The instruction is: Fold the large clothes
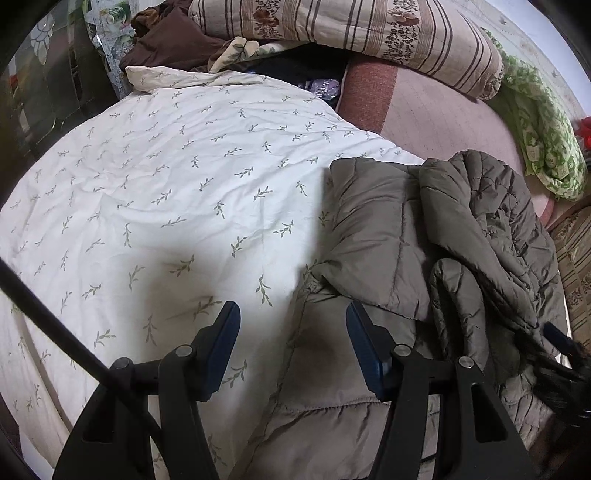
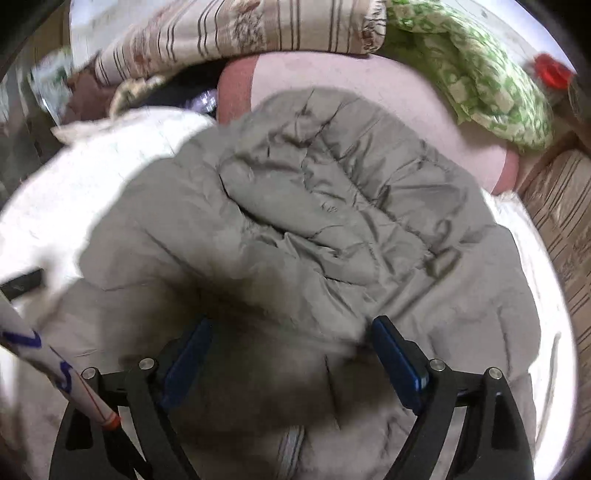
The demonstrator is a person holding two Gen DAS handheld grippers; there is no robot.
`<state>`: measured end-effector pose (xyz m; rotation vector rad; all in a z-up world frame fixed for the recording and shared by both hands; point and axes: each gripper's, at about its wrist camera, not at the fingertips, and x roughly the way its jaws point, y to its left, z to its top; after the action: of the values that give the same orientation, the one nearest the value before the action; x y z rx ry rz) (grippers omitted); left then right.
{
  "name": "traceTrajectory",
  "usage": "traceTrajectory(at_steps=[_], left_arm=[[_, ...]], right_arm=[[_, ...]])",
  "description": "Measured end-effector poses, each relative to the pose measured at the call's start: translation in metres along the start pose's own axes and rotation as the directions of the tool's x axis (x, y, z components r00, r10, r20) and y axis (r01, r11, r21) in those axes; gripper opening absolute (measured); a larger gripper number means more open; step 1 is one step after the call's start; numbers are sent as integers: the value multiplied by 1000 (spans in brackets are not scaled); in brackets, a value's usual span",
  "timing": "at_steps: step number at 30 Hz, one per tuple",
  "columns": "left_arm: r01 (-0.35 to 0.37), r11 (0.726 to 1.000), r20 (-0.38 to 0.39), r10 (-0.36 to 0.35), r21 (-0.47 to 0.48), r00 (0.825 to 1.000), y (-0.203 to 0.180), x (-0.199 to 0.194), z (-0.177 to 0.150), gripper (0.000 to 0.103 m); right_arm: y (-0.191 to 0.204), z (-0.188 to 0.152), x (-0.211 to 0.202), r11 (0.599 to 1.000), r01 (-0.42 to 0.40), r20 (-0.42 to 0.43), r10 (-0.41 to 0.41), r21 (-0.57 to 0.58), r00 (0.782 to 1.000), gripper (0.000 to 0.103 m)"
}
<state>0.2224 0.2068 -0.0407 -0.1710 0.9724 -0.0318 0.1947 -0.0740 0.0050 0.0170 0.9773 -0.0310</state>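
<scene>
A grey-brown quilted puffer jacket [image 1: 380, 229] lies partly folded on a white leaf-print duvet [image 1: 166, 184]. In the left wrist view it fills the right side, with a sleeve bunched on top. My left gripper [image 1: 291, 314] is open and empty, hovering over the jacket's left edge where it meets the duvet. In the right wrist view the jacket [image 2: 314, 206] fills the middle, blurred by motion. My right gripper [image 2: 291, 328] is open just above the jacket, with nothing between its blue pads [image 2: 397, 358].
A striped floral quilt [image 1: 369, 29] and brown clothes [image 1: 162, 40] are piled at the far end. A pink bed surface [image 1: 436, 114] and a green patterned blanket [image 1: 539, 122] lie to the right. A striped surface [image 2: 561, 229] borders the bed's right edge.
</scene>
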Motion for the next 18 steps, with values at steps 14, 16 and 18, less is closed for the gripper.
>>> traceTrajectory(at_steps=[14, 16, 18], left_arm=[[133, 988, -20, -135, -81, 991, 43, -45, -40, 60], [163, 980, -60, -171, -118, 983, 53, -43, -54, 60], [183, 973, -94, -198, -142, 976, 58, -40, -67, 60]], right_arm=[[-247, -121, -127, 913, 45, -60, -22, 406, 998, 91], [-273, -141, -119, 866, -40, -52, 77, 499, 996, 91], [-285, -153, -106, 816, -144, -20, 187, 560, 982, 90]])
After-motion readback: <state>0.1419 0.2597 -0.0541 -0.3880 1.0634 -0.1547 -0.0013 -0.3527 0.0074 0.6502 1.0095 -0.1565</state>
